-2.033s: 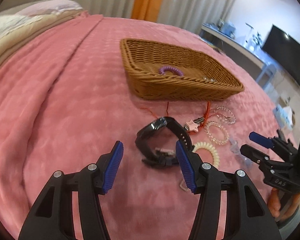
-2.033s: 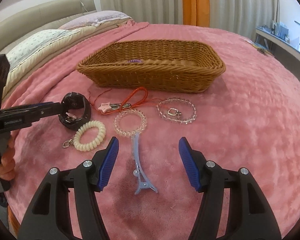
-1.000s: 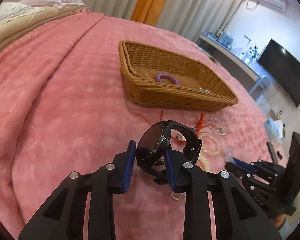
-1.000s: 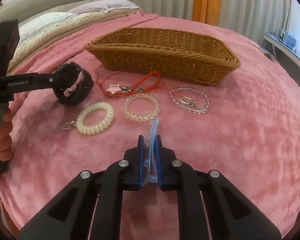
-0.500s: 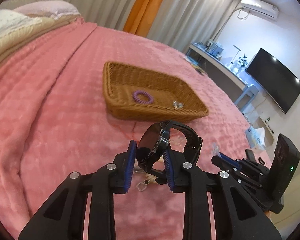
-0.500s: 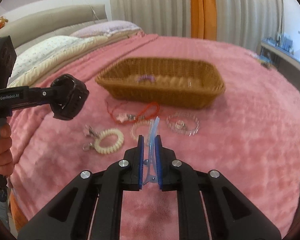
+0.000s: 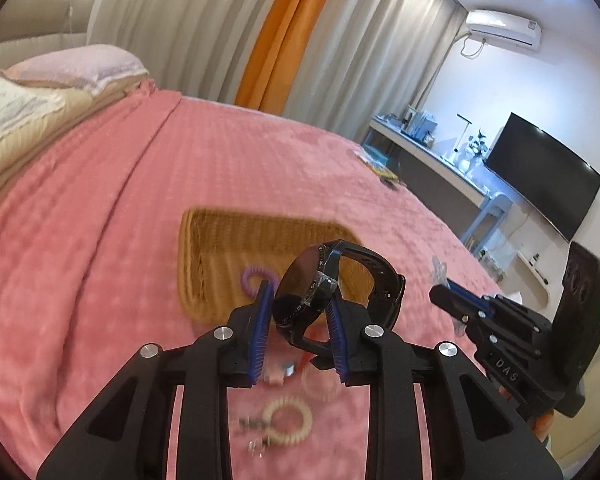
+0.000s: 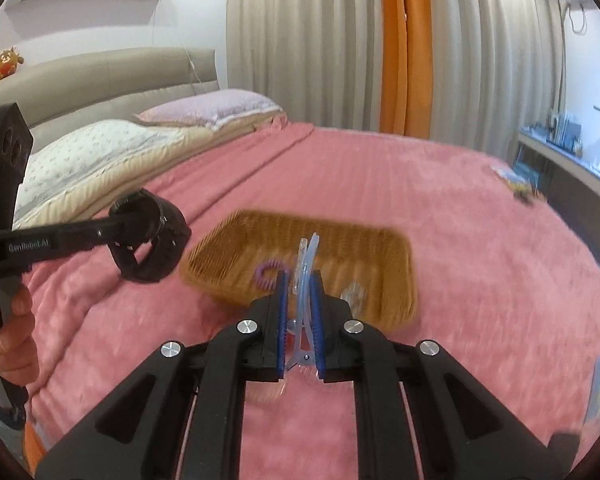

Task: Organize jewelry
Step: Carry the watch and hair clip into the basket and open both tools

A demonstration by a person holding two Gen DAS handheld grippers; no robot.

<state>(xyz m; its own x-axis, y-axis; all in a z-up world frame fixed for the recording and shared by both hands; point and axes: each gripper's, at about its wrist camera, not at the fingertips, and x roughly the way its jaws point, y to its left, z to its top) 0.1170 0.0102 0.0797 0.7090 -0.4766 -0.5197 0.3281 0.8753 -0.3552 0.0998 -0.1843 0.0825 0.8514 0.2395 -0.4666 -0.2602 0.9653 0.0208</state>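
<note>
My left gripper (image 7: 299, 292) is shut on a black wristwatch (image 7: 380, 276) and holds it in the air on the near side of the wicker basket (image 7: 220, 240). A purple coil hair tie (image 7: 252, 276) lies inside the basket. In the right wrist view my right gripper (image 8: 300, 280) is shut on a pale blue hair clip (image 8: 306, 256), whose tip points up over the basket (image 8: 360, 240). The watch (image 8: 148, 236) hangs to the left of it. A cream coil bracelet (image 7: 288, 420) lies on the pink blanket below.
The pink bed cover (image 7: 100, 220) spreads widely to the left. Pillows (image 8: 100, 148) lie at the head of the bed. A desk and a dark screen (image 7: 540, 176) stand beyond the bed's right edge. A hand (image 8: 8, 320) grips the left tool's handle.
Both grippers, at first open over the watch and the clip, shut on them. They have since lifted them off the blanket, so the basket now sits lower in both views.
</note>
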